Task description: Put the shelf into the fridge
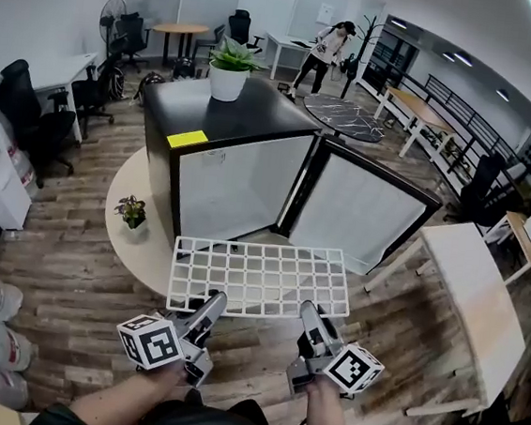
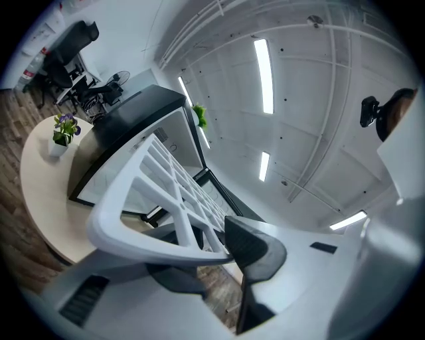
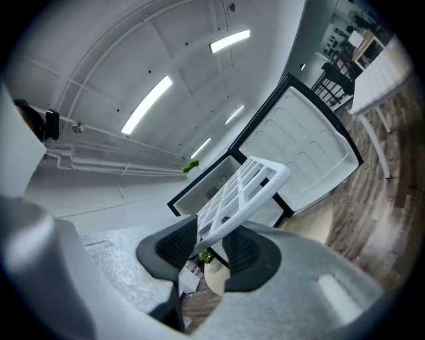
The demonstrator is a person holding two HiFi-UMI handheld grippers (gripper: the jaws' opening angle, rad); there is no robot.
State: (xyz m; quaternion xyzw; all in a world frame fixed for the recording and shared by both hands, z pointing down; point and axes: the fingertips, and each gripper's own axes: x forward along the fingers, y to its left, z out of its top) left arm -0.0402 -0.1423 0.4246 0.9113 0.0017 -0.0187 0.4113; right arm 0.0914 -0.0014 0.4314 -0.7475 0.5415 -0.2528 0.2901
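Note:
A white grid shelf (image 1: 259,278) hangs level in the air in front of the black mini fridge (image 1: 217,155), whose door (image 1: 364,214) stands wide open to the right. My left gripper (image 1: 211,302) is shut on the shelf's near edge at the left, and my right gripper (image 1: 310,313) is shut on that edge at the right. In the left gripper view the shelf (image 2: 156,192) runs between the dark pads towards the fridge (image 2: 136,143). In the right gripper view the shelf (image 3: 242,189) is pinched between the pads, with the fridge's white inside (image 3: 209,186) beyond.
The fridge stands on a round pale platform (image 1: 137,226) with a small potted flower (image 1: 134,211) on it. A larger potted plant (image 1: 231,68) sits on the fridge top. A white table (image 1: 476,314) stands to the right. Office chairs, desks and a person (image 1: 326,53) are farther back.

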